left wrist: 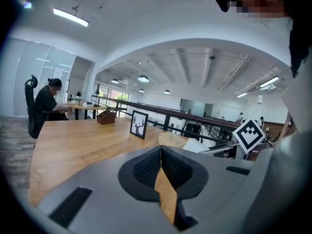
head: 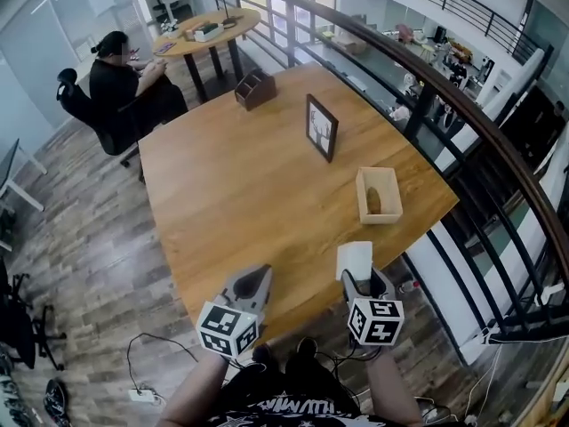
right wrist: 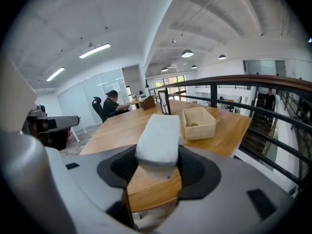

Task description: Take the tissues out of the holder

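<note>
A white tissue pack point(head: 356, 258) is clamped between the jaws of my right gripper point(head: 363, 278), just above the table's near edge. In the right gripper view the tissue pack point(right wrist: 158, 130) fills the gap of the right gripper point(right wrist: 157, 154) and sticks out forward. The open wooden holder point(head: 378, 194) stands farther out on the table at the right, holder point(right wrist: 199, 123), with a small brown thing inside. My left gripper point(head: 256, 278) hovers over the near edge to the left. In its own view the left gripper point(left wrist: 161, 150) has its pads meeting at the tips, with nothing between them.
A dark picture frame point(head: 321, 127) stands upright mid-table, and a brown wooden organiser point(head: 254, 88) sits at the far end. A seated person point(head: 120, 83) is beyond the table's far left corner. A curved railing point(head: 444, 87) runs along the right side.
</note>
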Motion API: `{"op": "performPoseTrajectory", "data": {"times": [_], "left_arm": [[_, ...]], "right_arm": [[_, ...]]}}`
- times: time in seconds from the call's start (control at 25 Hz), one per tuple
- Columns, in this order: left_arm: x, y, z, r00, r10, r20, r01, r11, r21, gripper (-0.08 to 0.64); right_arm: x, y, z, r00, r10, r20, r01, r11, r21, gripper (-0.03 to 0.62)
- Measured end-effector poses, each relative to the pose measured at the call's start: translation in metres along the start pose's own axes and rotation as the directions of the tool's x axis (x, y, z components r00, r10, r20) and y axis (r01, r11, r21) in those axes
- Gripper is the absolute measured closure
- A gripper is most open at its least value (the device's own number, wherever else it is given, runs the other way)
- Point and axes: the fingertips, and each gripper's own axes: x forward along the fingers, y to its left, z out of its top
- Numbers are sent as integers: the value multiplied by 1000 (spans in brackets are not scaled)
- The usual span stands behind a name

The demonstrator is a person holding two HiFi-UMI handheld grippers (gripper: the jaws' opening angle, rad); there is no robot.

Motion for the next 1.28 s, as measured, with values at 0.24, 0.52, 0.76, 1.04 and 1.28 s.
{"op": "performPoseTrajectory", "data": {"times": [0.24,0.52,0.76,1.04,1.28], "left_arm": [[-17,13,0,1000,12,11,-12,1000,-1,546],[-47,47,2,996,-81,31,80,996,29,546],[-93,102,-7,981,-195,9,194,979,64,546],[-153,159,-14,963,-268,14,266,960,82,546],[-202,195,-14,952,-305,29,302,950,81,546]], "right_arm": [[0,26,-1,1000,21,-5,-21,999,-28,344],[-1,90,-6,999,-20,35,21,999,-27,344],[1,185,-27,995,-80,58,79,997,17,344],[3,278,-53,989,-137,58,135,990,47,344],[-9,340,-59,981,-179,77,177,983,39,344]]}}
